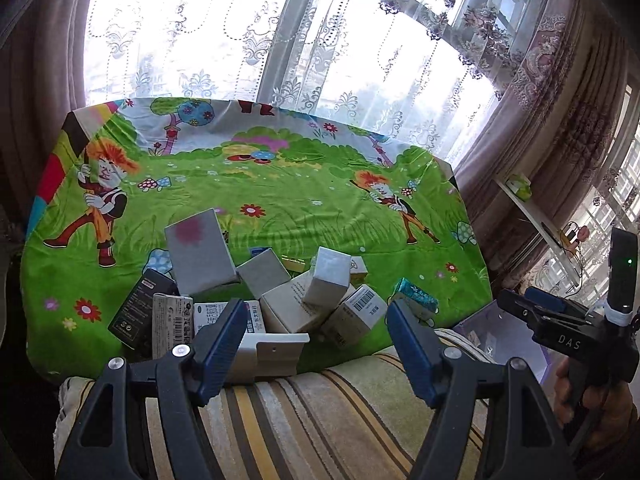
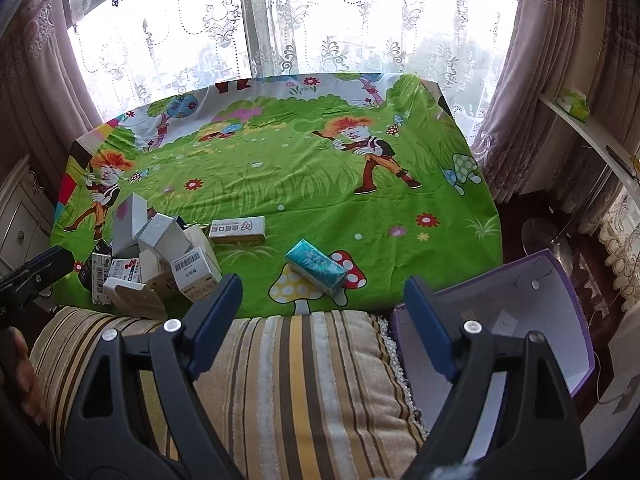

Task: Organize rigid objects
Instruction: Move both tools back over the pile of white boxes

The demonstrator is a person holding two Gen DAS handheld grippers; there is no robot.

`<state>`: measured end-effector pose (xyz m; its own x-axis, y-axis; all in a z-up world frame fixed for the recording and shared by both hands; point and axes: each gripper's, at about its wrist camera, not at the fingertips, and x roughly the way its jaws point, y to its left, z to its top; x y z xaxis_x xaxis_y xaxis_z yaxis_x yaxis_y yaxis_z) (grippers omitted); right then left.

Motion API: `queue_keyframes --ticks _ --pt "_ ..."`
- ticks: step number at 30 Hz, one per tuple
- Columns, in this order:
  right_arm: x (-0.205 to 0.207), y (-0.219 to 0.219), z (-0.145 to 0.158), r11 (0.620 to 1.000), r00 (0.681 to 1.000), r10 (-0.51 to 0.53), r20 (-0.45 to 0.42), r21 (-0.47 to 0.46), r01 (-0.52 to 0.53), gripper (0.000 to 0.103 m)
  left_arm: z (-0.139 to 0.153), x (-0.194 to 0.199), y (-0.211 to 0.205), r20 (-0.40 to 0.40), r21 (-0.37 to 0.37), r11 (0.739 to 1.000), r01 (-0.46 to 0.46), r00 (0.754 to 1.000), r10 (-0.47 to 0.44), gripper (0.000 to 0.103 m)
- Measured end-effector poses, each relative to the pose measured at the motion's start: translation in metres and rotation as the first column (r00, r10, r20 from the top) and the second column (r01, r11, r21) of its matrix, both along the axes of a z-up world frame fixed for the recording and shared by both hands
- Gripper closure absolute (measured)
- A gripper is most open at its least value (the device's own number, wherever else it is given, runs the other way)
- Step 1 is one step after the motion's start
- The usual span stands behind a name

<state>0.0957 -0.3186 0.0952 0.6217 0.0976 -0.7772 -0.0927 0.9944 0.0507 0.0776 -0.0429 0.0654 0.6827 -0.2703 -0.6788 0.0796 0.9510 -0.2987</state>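
while the boxes (image 1: 280,296) sit heaped at the near left edge of the cartoon cloth (image 2: 304,184), neither claw has hold of any of them. the pile is a jumble of small cartons leaning on one another: a tall grey one with a pink blot (image 1: 200,256) tilts back at the rear, a white one with a barcode label (image 2: 194,270) lies at the front, a dark one (image 1: 138,312) rests at the left side, and a flat white piece (image 1: 276,350) hangs over the cloth's near edge. a flat carton with red lettering (image 2: 238,229) lies just beside the heap on its right, apart from it. a teal packet (image 2: 316,266) lies on its own further right, on a printed mushroom. the left claw (image 1: 316,336) hangs just short of the heap with its blue pads spread wide and nothing between them. the right claw (image 2: 324,312) is likewise wide and empty, over a striped cushion (image 2: 304,380) in front of the table. a purple bin with a white inside (image 2: 520,320) stands right of the cushion, beside the table's near right corner. lace curtains (image 2: 360,32) cover the window behind.
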Motion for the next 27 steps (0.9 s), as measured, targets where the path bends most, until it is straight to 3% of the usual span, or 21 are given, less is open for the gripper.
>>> queue_keyframes --ticks 10,18,23,27 --pt "0.025 0.052 -0.009 0.991 0.991 0.132 -0.026 -0.033 -0.133 0.018 -0.024 0.004 0.051 -0.079 0.001 0.996 -0.091 0.993 0.09 0.03" --pt "0.045 0.09 -0.027 0.965 0.965 0.255 -0.067 -0.051 -0.259 0.017 -0.041 0.009 0.078 -0.159 -0.006 0.991 -0.135 0.978 0.132 0.03" --pt "0.054 0.116 -0.037 0.923 0.925 0.368 -0.09 -0.083 -0.376 0.017 -0.063 0.016 0.096 -0.269 -0.11 0.983 -0.146 0.957 0.112 0.03" --pt "0.059 0.134 -0.044 0.868 0.878 0.466 -0.107 -0.136 -0.478 0.017 -0.081 0.021 0.111 -0.352 -0.21 0.964 -0.164 0.933 0.082 0.03"
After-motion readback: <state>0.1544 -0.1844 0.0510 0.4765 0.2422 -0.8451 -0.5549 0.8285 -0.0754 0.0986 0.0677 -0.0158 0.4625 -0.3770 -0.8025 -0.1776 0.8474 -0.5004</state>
